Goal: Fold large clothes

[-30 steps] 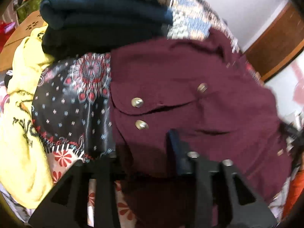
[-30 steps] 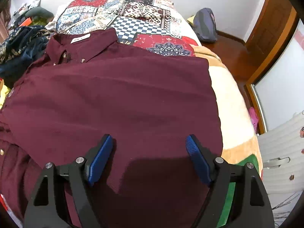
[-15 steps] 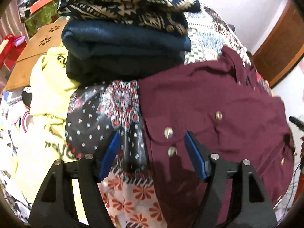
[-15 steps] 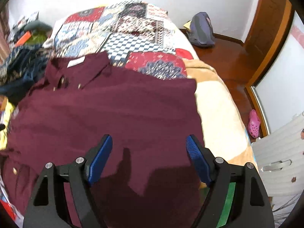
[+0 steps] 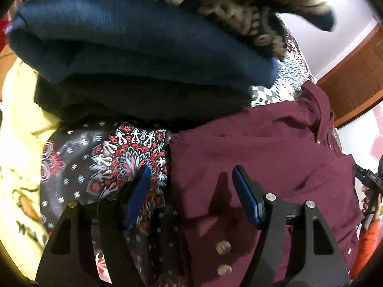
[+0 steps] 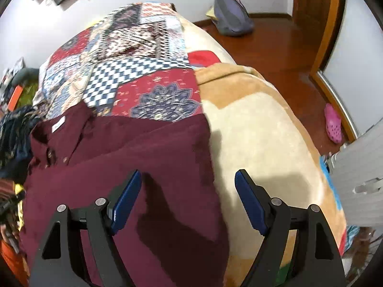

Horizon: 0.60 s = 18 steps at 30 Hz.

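Note:
A maroon button shirt (image 6: 134,167) lies spread on the bed, collar with a white label at the far left. It also shows in the left wrist view (image 5: 263,157), with its cuff buttons near the bottom. My left gripper (image 5: 191,181) is open and empty, hovering over the shirt's left edge where it meets a dark patterned cloth (image 5: 115,165). My right gripper (image 6: 188,186) is open and empty, straddling the shirt's right edge above the beige blanket (image 6: 258,143).
A stack of folded clothes, blue (image 5: 134,38) over black, stands close ahead of the left gripper. A yellow garment (image 5: 19,124) lies at the left. A patchwork quilt (image 6: 134,55) covers the bed's far part. A grey bag (image 6: 229,16) and a pink shoe (image 6: 332,122) lie on the floor.
My left gripper opened, letting go of the shirt, and moved forward toward the folded stack. My right gripper rose and shifted right to the shirt's right edge.

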Each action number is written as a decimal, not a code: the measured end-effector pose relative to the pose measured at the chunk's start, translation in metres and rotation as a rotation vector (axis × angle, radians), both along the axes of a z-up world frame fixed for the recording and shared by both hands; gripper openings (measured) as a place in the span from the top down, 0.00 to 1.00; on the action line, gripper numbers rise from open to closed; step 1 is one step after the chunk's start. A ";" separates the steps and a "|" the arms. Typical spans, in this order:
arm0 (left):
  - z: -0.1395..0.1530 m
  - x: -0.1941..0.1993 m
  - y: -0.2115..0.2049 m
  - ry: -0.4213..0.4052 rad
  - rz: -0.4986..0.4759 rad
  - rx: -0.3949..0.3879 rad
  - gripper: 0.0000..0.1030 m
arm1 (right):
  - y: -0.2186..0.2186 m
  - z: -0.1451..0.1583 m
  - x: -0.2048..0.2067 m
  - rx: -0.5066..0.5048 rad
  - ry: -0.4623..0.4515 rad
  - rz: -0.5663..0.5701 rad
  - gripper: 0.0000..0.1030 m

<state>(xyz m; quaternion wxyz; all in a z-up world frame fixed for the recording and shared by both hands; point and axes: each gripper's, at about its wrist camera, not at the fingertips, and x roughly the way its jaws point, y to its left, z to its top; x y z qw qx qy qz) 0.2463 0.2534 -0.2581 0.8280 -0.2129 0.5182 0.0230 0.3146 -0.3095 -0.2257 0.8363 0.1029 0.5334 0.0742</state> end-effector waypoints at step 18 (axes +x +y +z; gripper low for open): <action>0.009 0.014 -0.037 -0.013 -0.075 0.224 0.90 | 0.005 0.006 0.009 -0.006 -0.082 0.071 0.90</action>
